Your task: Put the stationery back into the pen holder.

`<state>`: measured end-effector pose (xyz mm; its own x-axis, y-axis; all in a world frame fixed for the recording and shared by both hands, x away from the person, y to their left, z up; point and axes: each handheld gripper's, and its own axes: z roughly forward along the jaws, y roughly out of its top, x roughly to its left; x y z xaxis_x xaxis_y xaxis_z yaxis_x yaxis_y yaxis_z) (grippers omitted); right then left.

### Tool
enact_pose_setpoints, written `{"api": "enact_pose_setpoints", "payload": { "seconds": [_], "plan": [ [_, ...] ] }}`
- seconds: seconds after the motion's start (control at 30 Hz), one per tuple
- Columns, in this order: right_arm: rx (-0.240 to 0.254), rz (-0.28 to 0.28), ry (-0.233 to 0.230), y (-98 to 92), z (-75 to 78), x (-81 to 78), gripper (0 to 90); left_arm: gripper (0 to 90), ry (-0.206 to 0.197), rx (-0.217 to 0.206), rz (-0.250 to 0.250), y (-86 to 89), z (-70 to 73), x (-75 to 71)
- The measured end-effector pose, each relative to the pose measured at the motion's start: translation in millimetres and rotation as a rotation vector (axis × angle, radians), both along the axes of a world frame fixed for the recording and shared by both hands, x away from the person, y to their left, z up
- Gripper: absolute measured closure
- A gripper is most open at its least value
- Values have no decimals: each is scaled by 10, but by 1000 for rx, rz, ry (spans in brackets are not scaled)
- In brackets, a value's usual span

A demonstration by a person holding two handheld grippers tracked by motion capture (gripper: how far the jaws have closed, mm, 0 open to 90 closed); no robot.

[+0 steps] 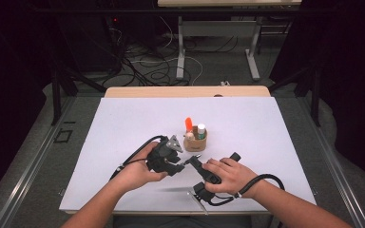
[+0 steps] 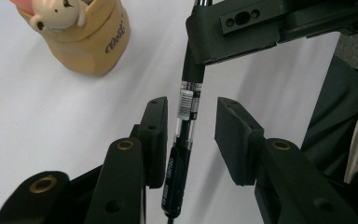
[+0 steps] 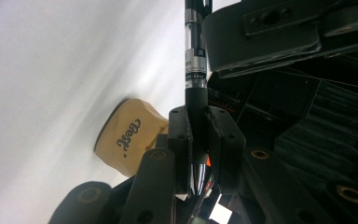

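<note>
Near the middle of the white tabletop (image 1: 123, 123), a small tan holder with a bear figure on its rim (image 1: 195, 141) stands upright, with an orange-capped marker (image 1: 188, 124) and a few other small items in it. Just in front of the holder, toward the person, the two grippers meet. The right gripper (image 3: 197, 154) has its jaws closed tight on the dark upper part of a black pen with a clear barrel section and a barcode label (image 2: 186, 140). In the left gripper view that pen runs lengthwise through the gap of the left gripper (image 2: 191, 140), whose jaws stand apart: the pen lies close against one pad (image 2: 154, 140), while the other pad sits clear of it. From the high view, the left hand (image 1: 135, 173) and the right hand (image 1: 233, 176) each wrap a gripper body, cables trailing behind them over the tabletop. The holder lies just beyond the pen in both gripper views.
</note>
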<state>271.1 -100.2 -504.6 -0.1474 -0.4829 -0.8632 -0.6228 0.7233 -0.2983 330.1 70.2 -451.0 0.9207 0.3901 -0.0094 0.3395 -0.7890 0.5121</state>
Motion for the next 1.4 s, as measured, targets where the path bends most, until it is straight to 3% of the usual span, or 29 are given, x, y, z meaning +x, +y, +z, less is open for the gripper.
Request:
{"api": "enact_pose_setpoints", "payload": {
  "seconds": [0.13, 0.2, 0.6, 0.93, 0.97, 1.0, 1.27, 1.4],
  "plan": [
    [-4, 1, 8, 8, -12, -16, 805, 673, 0, 37, -8, -57, -32, -8],
    [-20, 17, 3, 22, -11, -22, 804, 689, -3, 38, -12, -80, -43, -11],
    [-8, 15, 26, 41, -41, -53, 804, 767, -5, 74, -28, -145, -61, -7],
    [3, 59, 31, 54, -53, -37, 804, 783, -2, 98, -29, -175, -65, -18],
    [-3, 24, 33, 52, -48, -63, 804, 786, -1, 102, -29, -178, -64, -19],
    [-8, 33, 29, 59, -44, -62, 804, 787, 4, 110, -29, -180, -60, -18],
    [1, 35, 38, 71, -44, -58, 803, 793, 20, 103, -15, -164, -68, -16],
    [15, 21, 70, 75, -38, -47, 797, 793, 30, 96, -17, -150, -73, 4]
  ]
}}
